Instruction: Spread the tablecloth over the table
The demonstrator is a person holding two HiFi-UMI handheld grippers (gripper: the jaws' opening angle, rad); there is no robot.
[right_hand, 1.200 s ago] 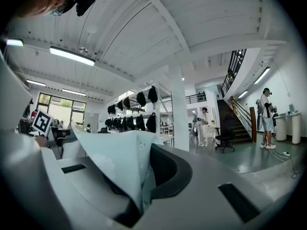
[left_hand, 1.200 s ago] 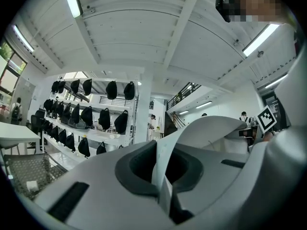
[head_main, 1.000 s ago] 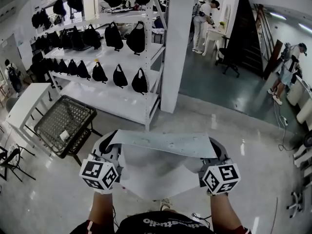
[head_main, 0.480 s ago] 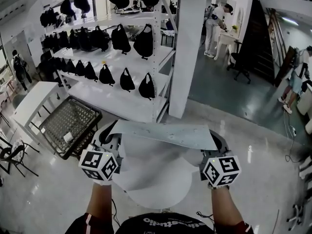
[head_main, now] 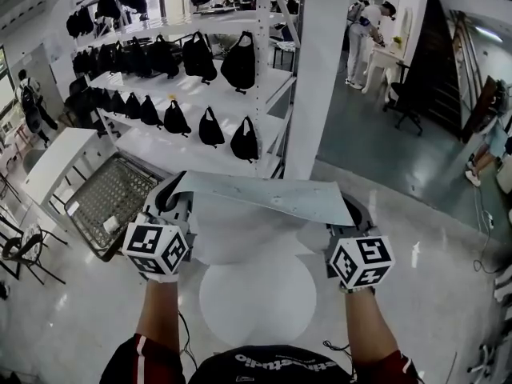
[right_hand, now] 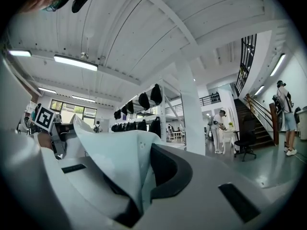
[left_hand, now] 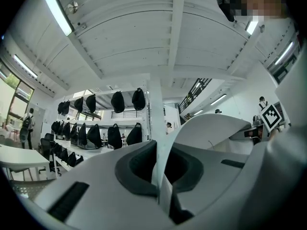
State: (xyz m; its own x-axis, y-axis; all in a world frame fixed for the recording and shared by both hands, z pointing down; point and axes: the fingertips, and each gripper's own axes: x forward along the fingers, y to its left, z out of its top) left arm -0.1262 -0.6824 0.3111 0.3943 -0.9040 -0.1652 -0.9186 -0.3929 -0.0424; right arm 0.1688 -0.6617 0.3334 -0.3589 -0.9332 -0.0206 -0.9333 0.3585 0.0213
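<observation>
A pale grey tablecloth [head_main: 264, 198] is stretched between my two grippers at chest height, its top edge taut and the rest hanging toward me. My left gripper [head_main: 168, 194] is shut on the cloth's left corner, and a thin fold [left_hand: 160, 143] is pinched in the left gripper [left_hand: 160, 178]. My right gripper [head_main: 356, 212] is shut on the right corner, where bunched cloth [right_hand: 120, 162] fills the right gripper [right_hand: 139, 195]. A small round white table [head_main: 256, 302] stands below the cloth, right in front of me.
White shelving [head_main: 160, 146] hung with black bags stands ahead on the left, and a white pillar [head_main: 320, 78] beside it. A wire-mesh rack [head_main: 104, 202] and a white desk [head_main: 48, 166] lie at the left. People, a chair [head_main: 408, 106] and stairs are far right.
Both grippers have carried the stretched cloth forward and a little up. The round table has come into full view under the cloth, and the shelving and pillar are nearer.
</observation>
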